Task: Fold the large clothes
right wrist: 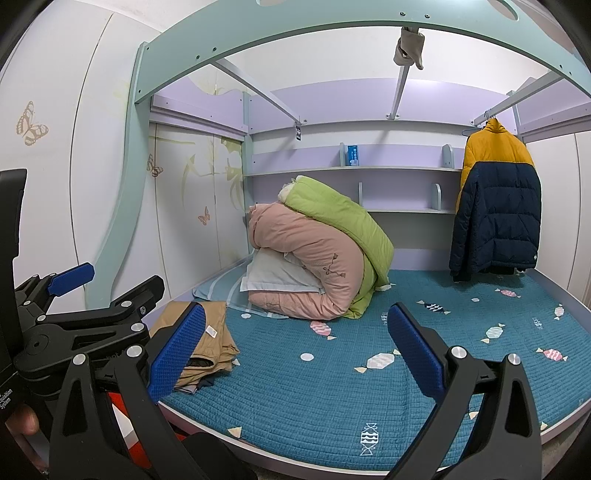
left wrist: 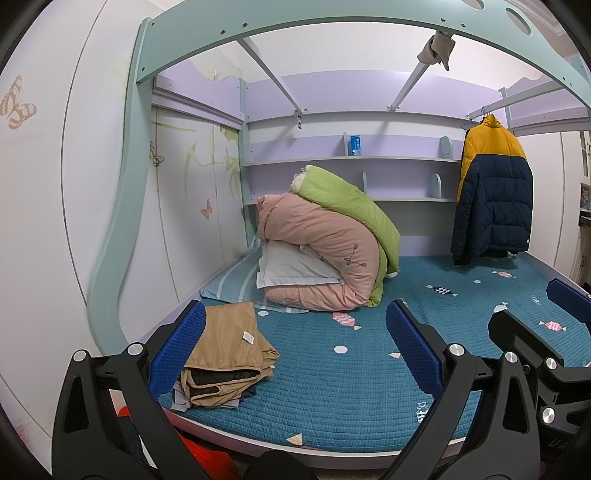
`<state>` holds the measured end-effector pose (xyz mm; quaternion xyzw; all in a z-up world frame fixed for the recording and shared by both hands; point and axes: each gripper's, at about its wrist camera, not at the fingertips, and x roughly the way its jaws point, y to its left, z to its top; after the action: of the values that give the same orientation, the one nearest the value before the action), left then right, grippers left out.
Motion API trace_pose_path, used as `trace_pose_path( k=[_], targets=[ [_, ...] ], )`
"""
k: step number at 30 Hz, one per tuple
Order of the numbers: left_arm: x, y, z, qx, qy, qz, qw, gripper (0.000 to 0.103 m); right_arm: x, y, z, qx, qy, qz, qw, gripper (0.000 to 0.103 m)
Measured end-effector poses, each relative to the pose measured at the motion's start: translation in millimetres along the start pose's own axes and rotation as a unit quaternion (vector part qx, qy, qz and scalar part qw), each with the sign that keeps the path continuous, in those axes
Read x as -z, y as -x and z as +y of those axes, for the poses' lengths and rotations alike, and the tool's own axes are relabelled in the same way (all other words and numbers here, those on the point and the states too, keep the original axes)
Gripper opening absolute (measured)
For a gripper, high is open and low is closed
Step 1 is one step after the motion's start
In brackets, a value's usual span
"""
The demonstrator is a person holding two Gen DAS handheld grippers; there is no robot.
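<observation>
Progress: one tan garment (left wrist: 229, 354) already folded into a flat stack at the near-left corner of the bed (left wrist: 332, 398), lying on top of some other folded pieces, with part of the pile hidden behind a blue pad. The likely next large item is the yellow-and-navy puffer jacket (left wrist: 493, 192), on a hanger off the rail at the far-right side, hem just above the mattress. So judged partway, jacket not started.

Left gripper (left wrist: 295, 350): jaws spread wide, empty, hovering over the near edge. Right gripper (right wrist: 297, 354): same, wide open, nothing held.

Clutter: rolled pink quilt (left wrist: 317, 258) with green quilt (left wrist: 347, 206) draped over it and a white pillow (left wrist: 291, 266) tucked in, far-left of the bed. Middle and right of the mattress are free for laying the jacket out. The overhead frame (left wrist: 295, 26) limits lift height.
</observation>
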<state>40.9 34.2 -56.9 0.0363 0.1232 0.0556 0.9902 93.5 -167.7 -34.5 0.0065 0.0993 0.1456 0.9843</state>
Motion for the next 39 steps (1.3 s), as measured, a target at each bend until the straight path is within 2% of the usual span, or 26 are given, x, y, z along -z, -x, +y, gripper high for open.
trace_pose_path(
  k=[39],
  targets=[
    [-1.0,-1.6,1.9,-0.004,-0.001,-0.004,1.0000,0.098,1.2,-0.2,3.9,0.002,-0.003,-0.001,1.000,0.095]
  ],
)
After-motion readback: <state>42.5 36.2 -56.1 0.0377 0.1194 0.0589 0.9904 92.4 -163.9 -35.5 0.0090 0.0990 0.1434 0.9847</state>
